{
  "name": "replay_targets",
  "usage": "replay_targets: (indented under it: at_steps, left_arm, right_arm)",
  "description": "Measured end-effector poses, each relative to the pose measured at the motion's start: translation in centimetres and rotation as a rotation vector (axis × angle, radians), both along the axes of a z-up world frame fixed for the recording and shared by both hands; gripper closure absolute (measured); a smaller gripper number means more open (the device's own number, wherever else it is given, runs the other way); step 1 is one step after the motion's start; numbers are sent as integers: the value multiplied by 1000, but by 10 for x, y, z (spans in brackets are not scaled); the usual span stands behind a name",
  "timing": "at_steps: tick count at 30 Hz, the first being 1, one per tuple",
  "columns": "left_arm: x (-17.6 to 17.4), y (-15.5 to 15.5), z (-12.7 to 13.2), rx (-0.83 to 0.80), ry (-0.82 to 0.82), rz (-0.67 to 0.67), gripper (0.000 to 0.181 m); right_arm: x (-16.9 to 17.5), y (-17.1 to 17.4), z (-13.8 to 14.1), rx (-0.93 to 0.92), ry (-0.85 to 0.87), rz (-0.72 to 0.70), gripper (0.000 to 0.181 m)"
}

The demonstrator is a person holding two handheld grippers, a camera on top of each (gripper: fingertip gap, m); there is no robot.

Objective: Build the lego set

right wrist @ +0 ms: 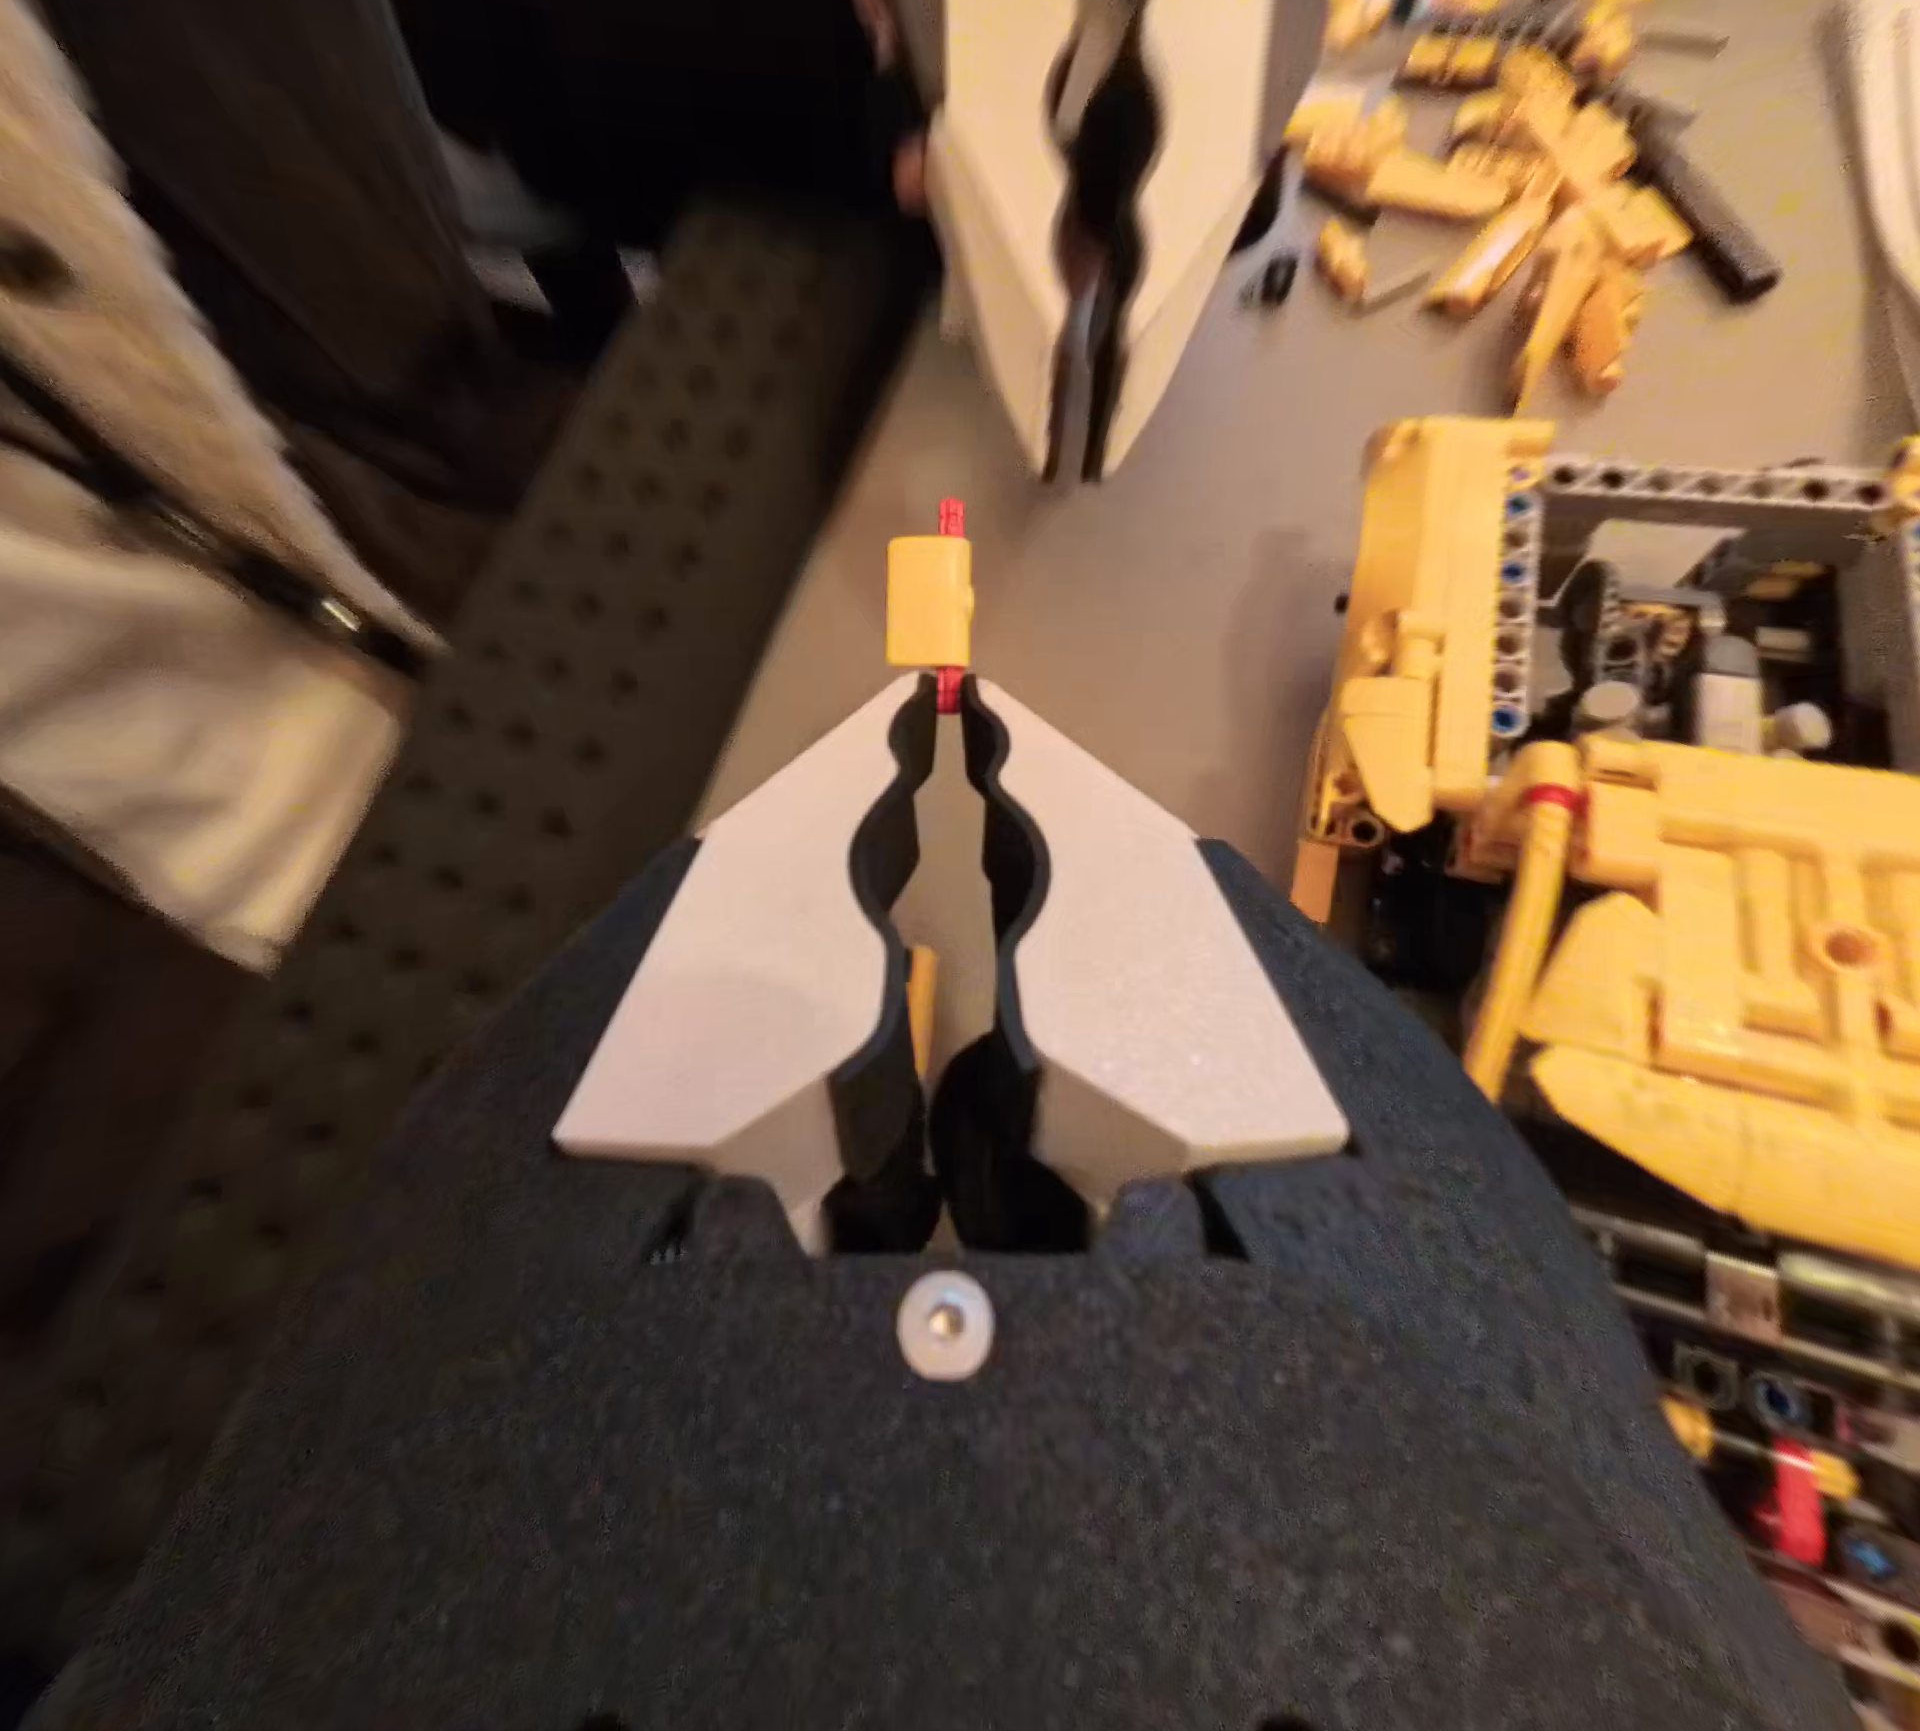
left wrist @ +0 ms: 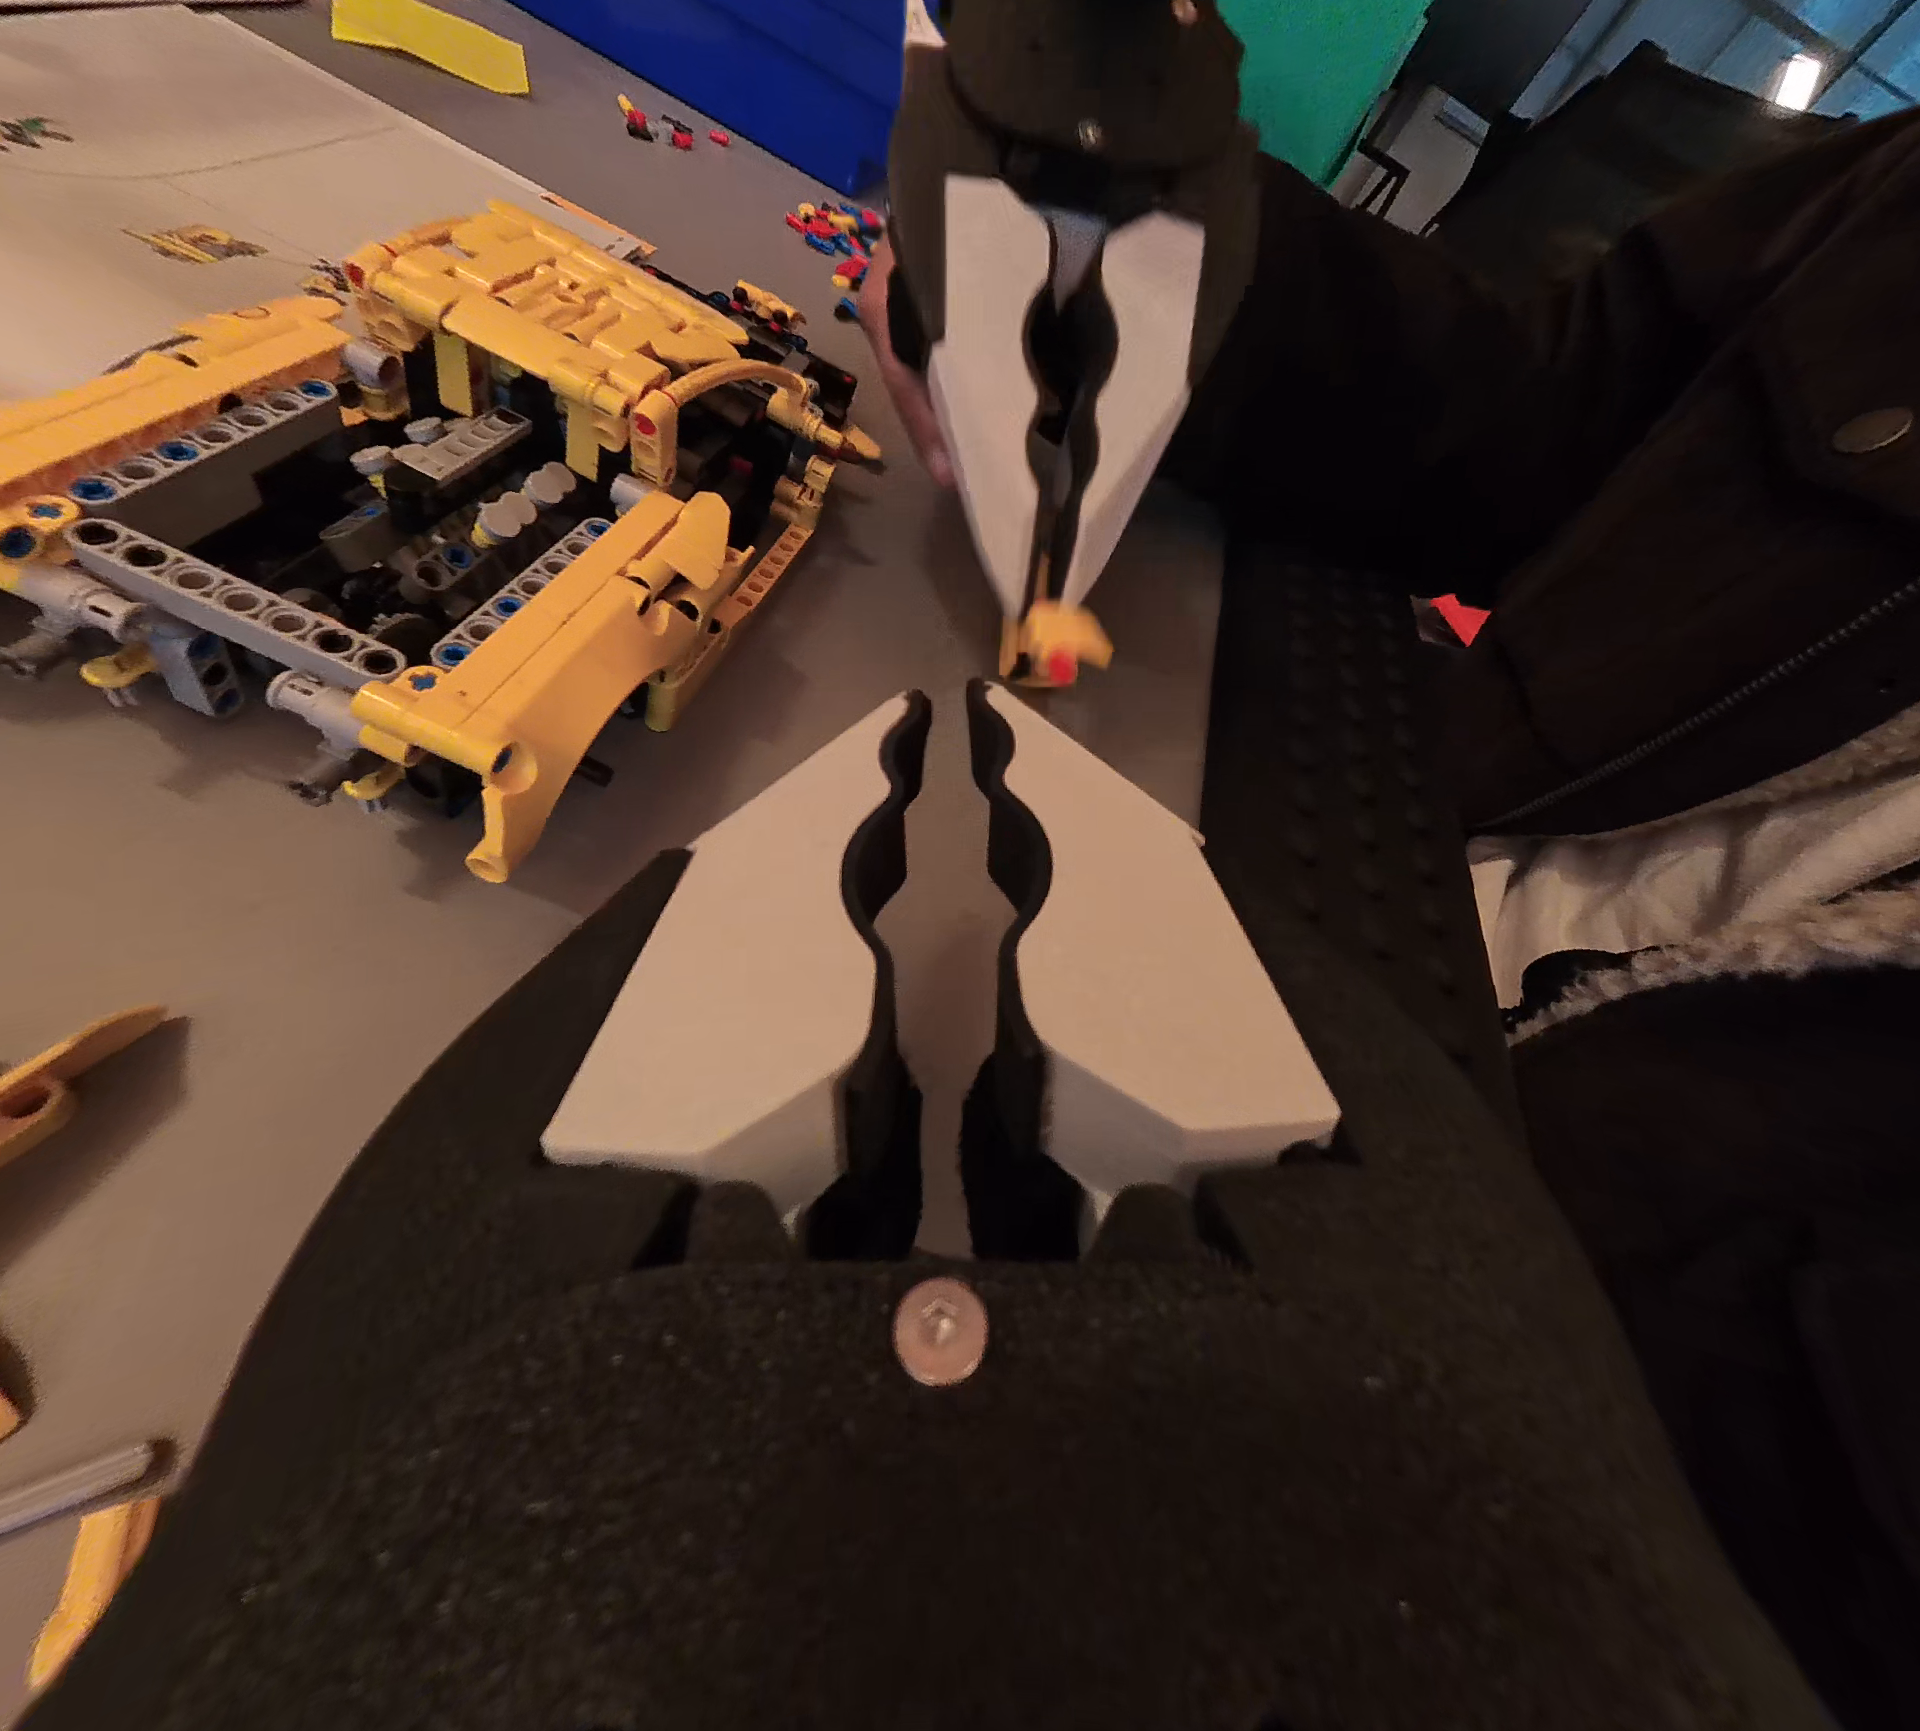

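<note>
Grey tabletop point(left wrist: 260, 933) fills the work area, and just above it the right gripper point(right wrist: 943, 689) pinches a red pin point(right wrist: 945, 692) at its fingertips. That pin runs through a small yellow connector point(right wrist: 928, 603), which stands straight out ahead of the tips, its long axis in line with the fingers. Facing it tip to tip is the left gripper point(left wrist: 943, 694), its fingertips drawn nearly together with a thin gap and nothing held between them. From the left gripper's side, the small piece lies just ahead and slightly right, so the left is the one free to take or steady it. Left of that gripper, well apart, sits the yellow model point(left wrist: 436, 476), where the piece likely belongs.
</note>
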State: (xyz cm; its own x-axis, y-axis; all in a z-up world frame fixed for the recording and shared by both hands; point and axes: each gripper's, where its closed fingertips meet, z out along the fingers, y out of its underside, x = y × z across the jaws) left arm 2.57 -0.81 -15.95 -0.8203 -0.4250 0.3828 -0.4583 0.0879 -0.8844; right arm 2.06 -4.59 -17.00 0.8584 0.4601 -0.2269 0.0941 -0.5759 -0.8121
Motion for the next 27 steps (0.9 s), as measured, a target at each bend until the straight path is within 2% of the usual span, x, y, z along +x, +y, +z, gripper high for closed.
replay_targets:
  at_steps: [2,4,11,16,27]
  left_arm:
    - [-2,-2,5,-19,-12,-14,169]
    - [-6,-7,9,-21,-40,-30,167]
    - [-8,-13,16,-17,-92,-27,164]
    - [-12,-18,11,22,-103,-51,165]
    - [-8,-14,20,-37,-108,-19,166]
  right_arm:
    - [7,1,26,51,183,-44,178]
    - [8,3,34,83,257,-51,178]
    - [0,17,15,29,260,-54,178]
    - [-4,22,14,25,264,-48,178]
    - [-3,27,18,55,342,-62,178]
